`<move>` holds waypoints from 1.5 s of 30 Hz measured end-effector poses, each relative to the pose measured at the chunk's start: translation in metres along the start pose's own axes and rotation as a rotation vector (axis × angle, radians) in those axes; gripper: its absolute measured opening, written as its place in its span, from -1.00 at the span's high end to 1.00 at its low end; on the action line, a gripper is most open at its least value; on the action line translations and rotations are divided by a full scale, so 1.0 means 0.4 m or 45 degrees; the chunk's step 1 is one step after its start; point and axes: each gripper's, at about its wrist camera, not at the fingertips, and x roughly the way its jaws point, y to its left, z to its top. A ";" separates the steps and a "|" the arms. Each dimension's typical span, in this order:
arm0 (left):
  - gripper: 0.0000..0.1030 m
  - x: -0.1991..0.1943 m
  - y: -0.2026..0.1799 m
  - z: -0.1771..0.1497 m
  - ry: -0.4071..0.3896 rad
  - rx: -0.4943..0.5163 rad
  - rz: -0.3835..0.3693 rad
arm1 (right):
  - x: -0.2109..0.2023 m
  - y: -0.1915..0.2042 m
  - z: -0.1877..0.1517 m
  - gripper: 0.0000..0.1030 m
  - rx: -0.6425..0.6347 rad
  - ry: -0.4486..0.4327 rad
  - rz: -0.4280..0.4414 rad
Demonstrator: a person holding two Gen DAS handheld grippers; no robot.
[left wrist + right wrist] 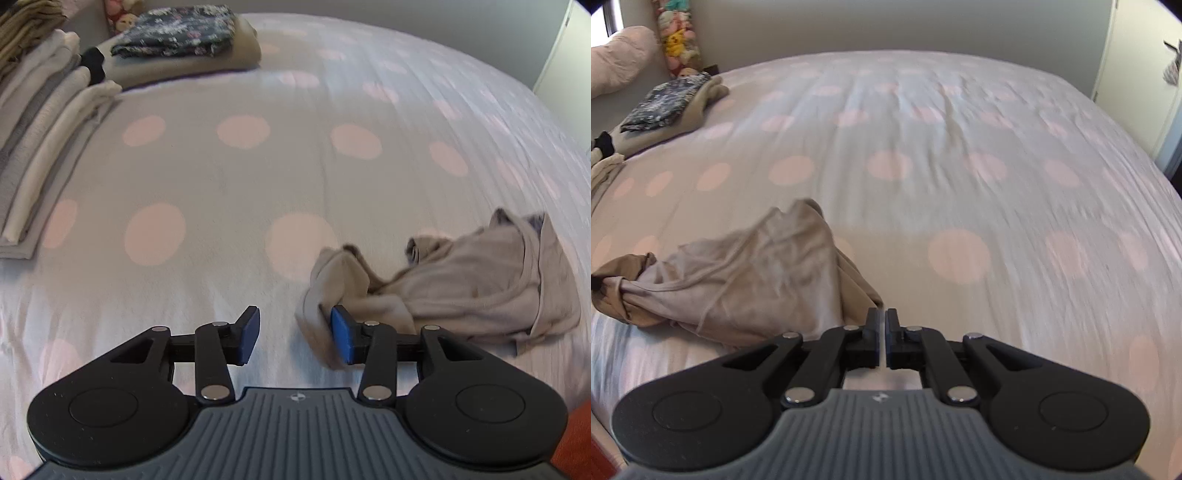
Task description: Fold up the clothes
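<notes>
Beige garment [746, 280] lies crumpled (its left end cut off).

A bed [960, 147] with pink-dotted sheet, pale wall [886, 26] behind, daylit.

A crumpled beige garment [476, 284] lies bunched on the spotted bedsheet [240, 184], near edge, right of centre, unfolded.

Soft even daylight, motion blur, fisheye-bent edges
</notes>
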 end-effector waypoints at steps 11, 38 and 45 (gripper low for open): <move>0.22 0.093 -0.059 0.086 0.034 -0.013 -0.092 | 0.065 0.151 0.132 0.36 -0.153 -0.101 0.122; 0.94 0.065 0.030 0.008 0.156 0.002 -0.179 | 0.044 -0.012 0.043 0.92 -0.064 0.025 -0.038; 0.66 0.101 0.093 -0.021 0.288 -0.199 -0.160 | 0.104 -0.044 -0.017 0.91 0.012 0.179 0.012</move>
